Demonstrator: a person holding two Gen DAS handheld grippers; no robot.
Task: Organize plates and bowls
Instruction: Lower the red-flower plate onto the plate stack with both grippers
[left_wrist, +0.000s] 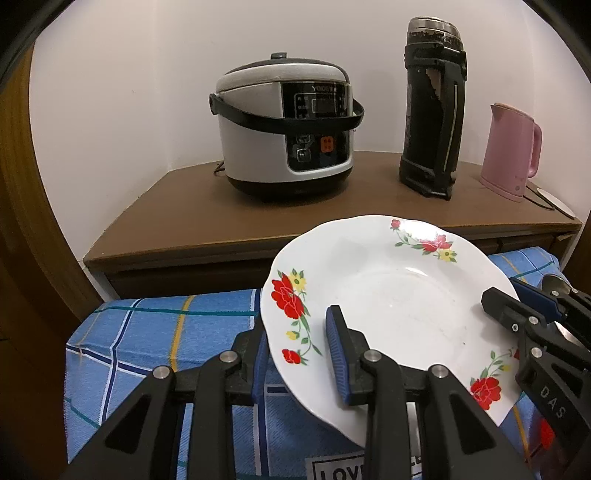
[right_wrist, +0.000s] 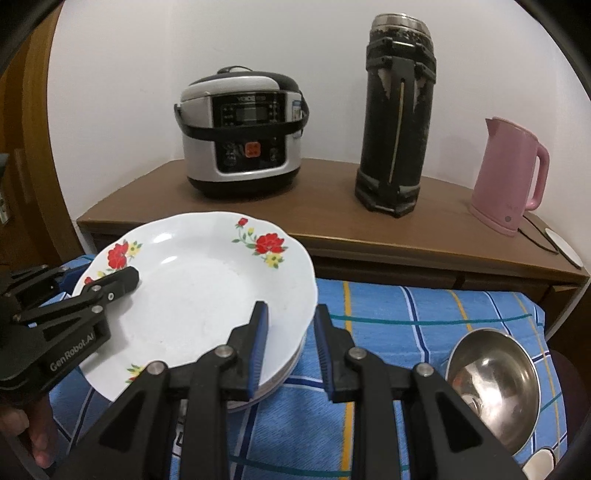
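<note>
Both grippers straddle the floral plate's rim, jaws apart: left gripper near-left, right gripper right; close evenly, lift level off the lower plates.

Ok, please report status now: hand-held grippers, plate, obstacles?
Left hand-held gripper and right hand-held gripper both straddle the floral plate rim, not visibly clamped. Plate tilted over stack. Steel bowl beside, apart.

Both hand-held grippers straddle opposite edges of one plate.

The left hand-held gripper has its jaws parted, one finger above the floral plate rim and one below. The right hand-held gripper likewise stands parted, its left finger over the rim, its right finger outside it.
</note>
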